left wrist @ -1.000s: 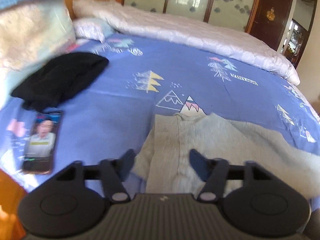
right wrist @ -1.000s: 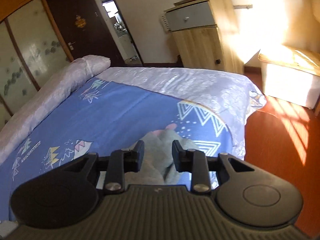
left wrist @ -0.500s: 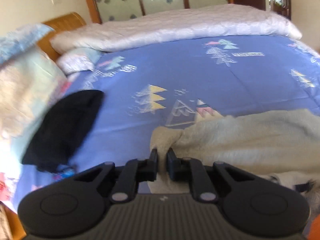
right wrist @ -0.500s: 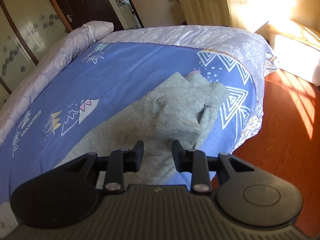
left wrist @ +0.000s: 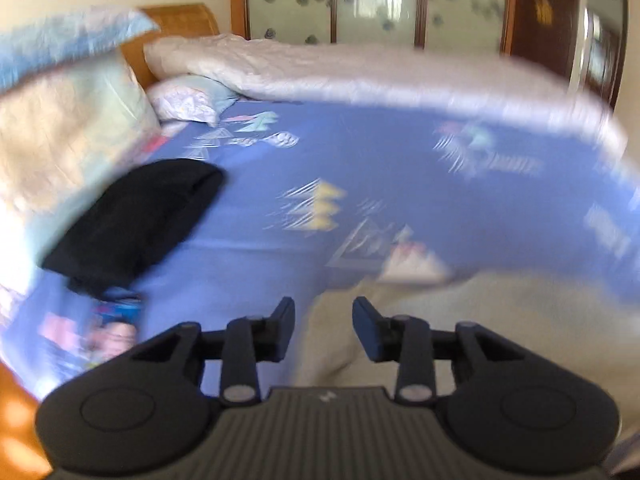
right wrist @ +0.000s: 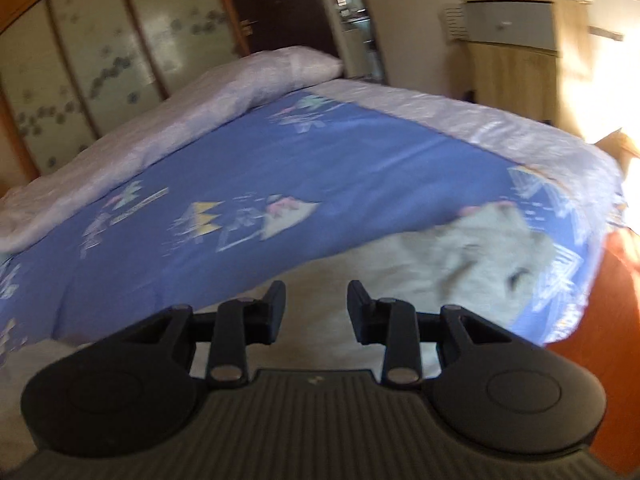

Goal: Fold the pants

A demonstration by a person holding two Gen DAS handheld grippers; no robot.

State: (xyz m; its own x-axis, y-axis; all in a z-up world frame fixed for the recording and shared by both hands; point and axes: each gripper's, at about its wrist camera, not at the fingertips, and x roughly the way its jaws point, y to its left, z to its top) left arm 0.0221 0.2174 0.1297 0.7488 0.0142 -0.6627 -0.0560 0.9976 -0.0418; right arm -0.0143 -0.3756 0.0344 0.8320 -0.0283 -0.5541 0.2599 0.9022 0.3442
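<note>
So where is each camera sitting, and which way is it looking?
Left wrist: rides on the left hand-held gripper, facing the headboard end; shows its open fingers, black garment, pillows.
Right wrist: rides on the right hand-held gripper, facing the bed's foot and wooden cabinet; shows its open fingers.
Shared: blue bedsheet, grey pants.

Black garment on blue bedsheet

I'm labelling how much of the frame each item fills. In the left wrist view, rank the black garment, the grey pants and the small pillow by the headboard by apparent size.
1. grey pants, though nearness to the camera inflates them and the gripper hides part
2. black garment
3. small pillow, farthest away
</note>
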